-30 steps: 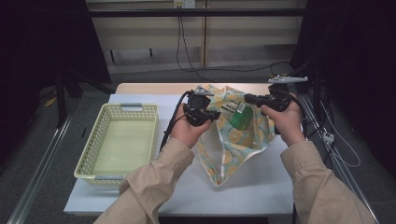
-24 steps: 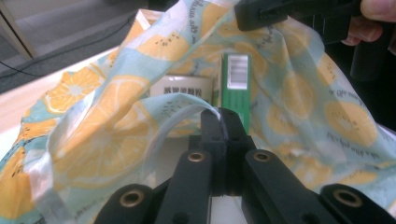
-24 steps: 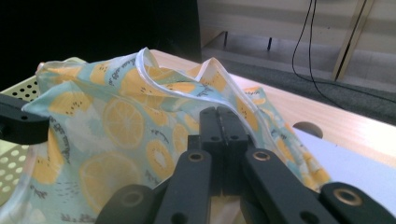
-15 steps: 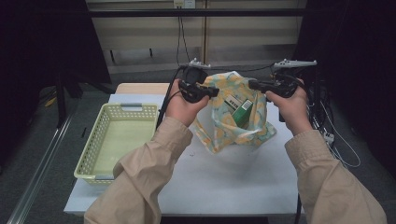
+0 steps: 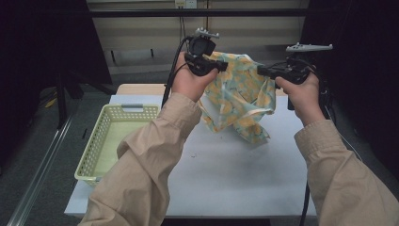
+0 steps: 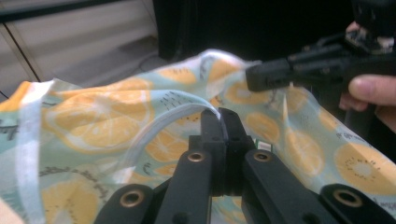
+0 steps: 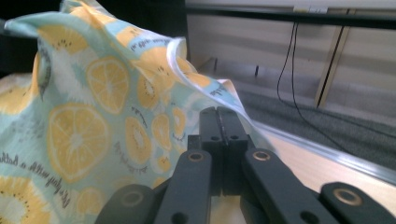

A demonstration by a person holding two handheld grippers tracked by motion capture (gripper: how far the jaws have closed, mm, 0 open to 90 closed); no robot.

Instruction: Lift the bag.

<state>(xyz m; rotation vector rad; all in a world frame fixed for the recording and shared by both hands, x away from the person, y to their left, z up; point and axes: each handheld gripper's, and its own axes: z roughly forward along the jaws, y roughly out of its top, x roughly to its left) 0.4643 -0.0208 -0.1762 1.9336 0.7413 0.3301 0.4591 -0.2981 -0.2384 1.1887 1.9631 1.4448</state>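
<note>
High view, both tools clamped on fruit-print bag, contents hidden

Pale panelled wall at rear, black cables hanging down it. Grey carpeted floor; dark curtains both sides. White counter, wooden far edge.

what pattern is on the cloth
Orange citrus slices on pale teal cloth, clearest in the right gripper view.
</note>
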